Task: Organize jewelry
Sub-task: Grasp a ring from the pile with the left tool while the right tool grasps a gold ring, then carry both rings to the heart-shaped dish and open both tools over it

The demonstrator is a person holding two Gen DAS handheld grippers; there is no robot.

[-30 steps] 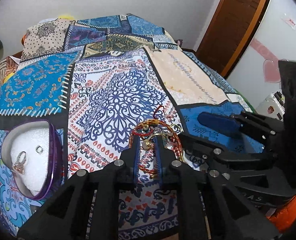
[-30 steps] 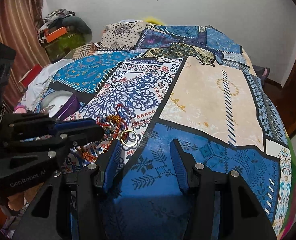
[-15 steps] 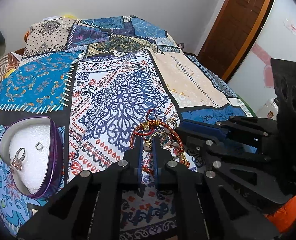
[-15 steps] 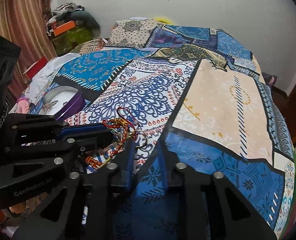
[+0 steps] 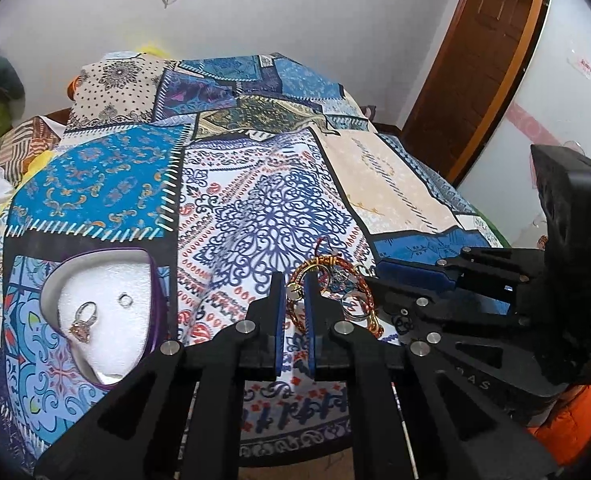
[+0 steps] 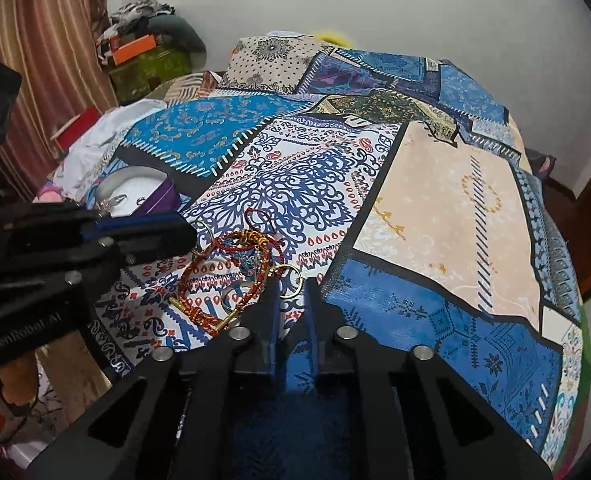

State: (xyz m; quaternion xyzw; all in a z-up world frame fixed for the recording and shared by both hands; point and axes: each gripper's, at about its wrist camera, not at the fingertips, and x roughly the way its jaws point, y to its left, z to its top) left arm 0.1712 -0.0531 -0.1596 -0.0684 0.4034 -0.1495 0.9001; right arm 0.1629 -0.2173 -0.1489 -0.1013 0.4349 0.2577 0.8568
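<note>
Spread over a bed [image 5: 255,184], a patchwork cover in blue, white, cream and black, reaching from the near edge back to a white wall. Behind the bed's far right corner, a brown wooden door [image 5: 483,60]; off its left side, a heap of clothes and boxes [image 6: 147,52] against a striped curtain. Near the bed's near left corner, a purple-rimmed case [image 5: 157,304] lined with white foam, lying open, carrying a stone-set ring [image 5: 82,320] and, just beside it, a small plain ring [image 5: 125,300]. Close to the near edge, about midway along it and well apart from the case, a tangle of jewelry: red and gold braided bracelets [image 6: 215,280] looped over one another, with a blue beaded piece [image 6: 251,260] in the middle and thin gold hoops [image 6: 289,278] at the right side. Left gripper [image 5: 294,292] low over the bracelets, jaws drawn nearly together with a red and gold strand between them, apparently pinched. Right gripper [image 6: 291,288] coming in from the bed's right, jaws likewise narrowed to a slim gap around a gold hoop; whether truly clamped on it, impossible to tell.
</note>
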